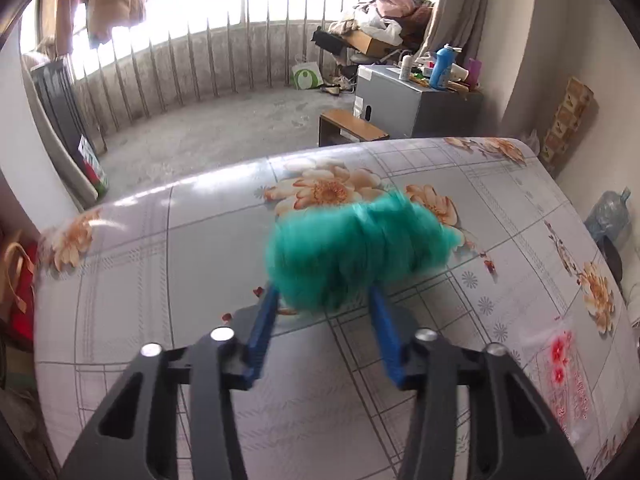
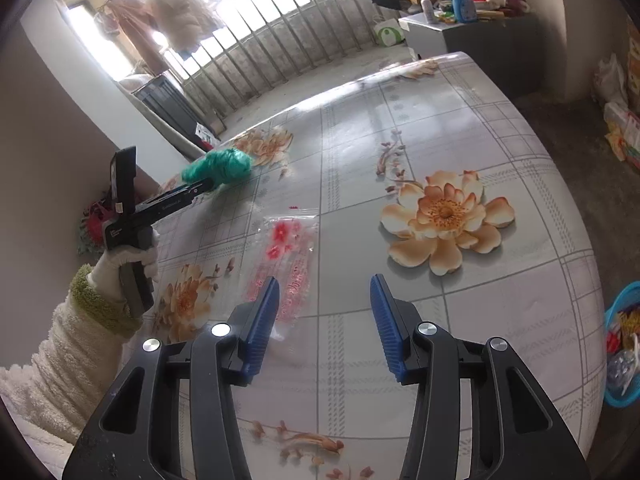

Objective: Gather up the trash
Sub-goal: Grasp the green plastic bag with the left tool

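Blue ribbed fingers [image 1: 264,332] of the left gripper [image 1: 324,300] clamp a crumpled, blurred teal-green plastic bag [image 1: 352,248] just ahead, while the right gripper [image 2: 325,312] stands apart beside a clear red-flowered wrapper [image 2: 288,256].

— Where does the left wrist view sit?
— Just behind the left gripper [image 1: 324,300], angled down over the flowered tablecloth [image 1: 160,264], close to a green crumpled bag [image 1: 352,244] that fills the middle of the frame. It faces a railed balcony [image 1: 192,56].
— And the right wrist view?
— Behind the right gripper [image 2: 325,292], tilted down over the same table from further back and to the side, facing the same railing [image 2: 280,40].
— What do they share?
— The green bag [image 2: 220,168], a clear printed wrapper [image 1: 564,372] [image 2: 286,256], and a grey cabinet [image 1: 404,100] [image 2: 472,36]. The right view also shows the left gripper [image 2: 208,186] from the side.
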A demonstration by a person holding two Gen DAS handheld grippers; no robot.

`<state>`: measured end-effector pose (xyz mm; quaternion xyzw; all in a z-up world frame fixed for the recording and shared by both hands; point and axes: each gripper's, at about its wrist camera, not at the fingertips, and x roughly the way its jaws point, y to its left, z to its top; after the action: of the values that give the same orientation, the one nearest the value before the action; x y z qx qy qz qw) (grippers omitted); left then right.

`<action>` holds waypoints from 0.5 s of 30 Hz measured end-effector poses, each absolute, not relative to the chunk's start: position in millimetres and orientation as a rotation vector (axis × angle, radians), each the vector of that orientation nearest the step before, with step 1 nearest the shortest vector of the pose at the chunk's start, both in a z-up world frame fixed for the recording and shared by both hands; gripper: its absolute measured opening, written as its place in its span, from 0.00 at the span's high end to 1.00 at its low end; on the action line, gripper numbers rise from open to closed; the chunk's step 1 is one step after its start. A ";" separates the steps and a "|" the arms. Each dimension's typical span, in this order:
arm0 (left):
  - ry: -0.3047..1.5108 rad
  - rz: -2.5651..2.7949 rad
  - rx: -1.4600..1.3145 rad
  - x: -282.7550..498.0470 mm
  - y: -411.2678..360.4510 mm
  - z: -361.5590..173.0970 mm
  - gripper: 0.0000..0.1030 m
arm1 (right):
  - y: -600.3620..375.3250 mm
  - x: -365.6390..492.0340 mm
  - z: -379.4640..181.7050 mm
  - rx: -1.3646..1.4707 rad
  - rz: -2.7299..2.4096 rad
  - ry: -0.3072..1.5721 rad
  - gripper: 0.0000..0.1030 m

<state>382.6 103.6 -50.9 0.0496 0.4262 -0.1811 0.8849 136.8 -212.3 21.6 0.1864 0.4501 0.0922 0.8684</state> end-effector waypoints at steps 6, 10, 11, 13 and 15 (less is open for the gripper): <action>0.864 -0.435 -0.058 341.4 116.6 -29.2 0.91 | -212.9 135.3 18.9 0.388 0.180 0.953 0.56; 0.866 -0.464 -0.117 287.2 118.2 -14.0 0.92 | -207.6 135.2 20.4 0.380 0.200 0.955 0.56; 0.865 -0.466 -0.119 271.1 118.0 -11.1 0.92 | -205.1 134.8 20.7 0.377 0.208 0.954 0.56; 0.865 -0.460 -0.125 237.4 117.6 -7.6 0.92 | -198.3 133.8 20.0 0.366 0.223 0.960 0.56; 0.874 -0.445 -0.150 206.0 120.9 -8.9 0.92 | -192.0 133.2 16.9 0.359 0.242 0.974 0.56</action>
<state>206.0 120.9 -8.9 -0.0722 0.4191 -0.2134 0.8795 133.2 -192.0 16.9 0.1709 0.4644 0.1152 0.8613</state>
